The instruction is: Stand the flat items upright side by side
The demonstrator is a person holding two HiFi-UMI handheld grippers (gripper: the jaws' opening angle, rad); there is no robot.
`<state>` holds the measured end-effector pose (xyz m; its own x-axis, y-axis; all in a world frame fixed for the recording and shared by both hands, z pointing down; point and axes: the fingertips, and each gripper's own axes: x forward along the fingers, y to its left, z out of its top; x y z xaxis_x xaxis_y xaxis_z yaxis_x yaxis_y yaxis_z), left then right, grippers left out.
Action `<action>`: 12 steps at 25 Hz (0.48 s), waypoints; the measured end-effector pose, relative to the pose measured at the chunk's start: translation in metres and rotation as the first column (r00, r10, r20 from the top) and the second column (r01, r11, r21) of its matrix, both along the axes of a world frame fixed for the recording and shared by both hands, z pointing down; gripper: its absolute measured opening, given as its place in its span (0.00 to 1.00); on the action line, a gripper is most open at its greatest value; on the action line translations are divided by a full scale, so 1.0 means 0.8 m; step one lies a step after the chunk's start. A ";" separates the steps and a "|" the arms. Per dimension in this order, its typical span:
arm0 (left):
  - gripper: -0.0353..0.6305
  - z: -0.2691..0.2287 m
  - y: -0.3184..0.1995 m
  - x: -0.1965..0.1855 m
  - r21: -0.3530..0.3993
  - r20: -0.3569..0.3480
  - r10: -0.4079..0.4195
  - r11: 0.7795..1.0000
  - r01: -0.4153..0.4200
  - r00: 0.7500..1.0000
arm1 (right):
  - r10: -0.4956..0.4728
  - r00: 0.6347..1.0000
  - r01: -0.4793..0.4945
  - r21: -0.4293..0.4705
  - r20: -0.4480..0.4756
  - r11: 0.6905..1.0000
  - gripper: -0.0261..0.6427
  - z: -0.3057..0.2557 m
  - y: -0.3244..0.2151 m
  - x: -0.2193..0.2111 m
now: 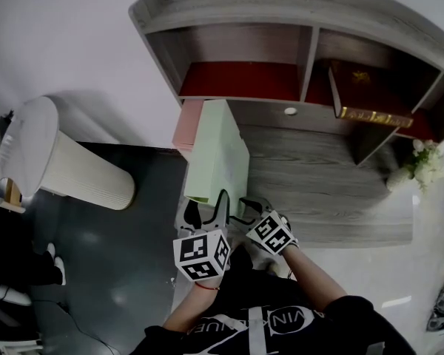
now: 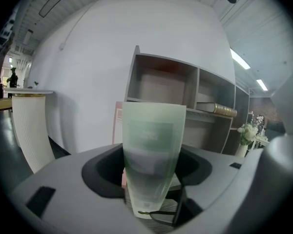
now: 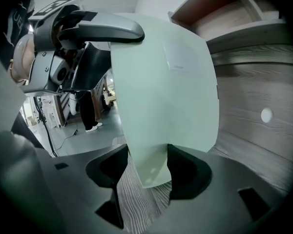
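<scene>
A pale green book [image 1: 218, 150] stands on its edge at the left end of the grey wooden desk [image 1: 325, 191], tilted a little. Both grippers hold its near end. My left gripper [image 1: 207, 207] is shut on it from the left side, and in the left gripper view the green book [image 2: 151, 150] fills the gap in my left gripper [image 2: 151, 172]. My right gripper [image 1: 246, 209] is shut on the near lower corner of the green book [image 3: 171, 91], which sits between the pads of my right gripper [image 3: 146, 167]. Behind it leans a pink book [image 1: 187, 124].
A grey shelf unit [image 1: 281, 21] with red-lined compartments stands at the back of the desk. A dark gilt-edged book [image 1: 366, 98] lies in its right compartment. White flowers [image 1: 425, 165] stand at the right. A white ribbed pedestal [image 1: 66, 165] stands on the dark floor at the left.
</scene>
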<state>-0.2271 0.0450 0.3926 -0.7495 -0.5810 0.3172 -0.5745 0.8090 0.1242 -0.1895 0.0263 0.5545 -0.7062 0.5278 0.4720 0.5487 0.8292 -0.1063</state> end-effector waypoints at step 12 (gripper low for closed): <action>0.48 0.011 -0.001 -0.004 -0.057 0.000 0.013 0.998 -0.013 1.000 | -0.010 1.000 0.009 -0.021 -0.030 1.000 0.43 0.013 0.009 -0.010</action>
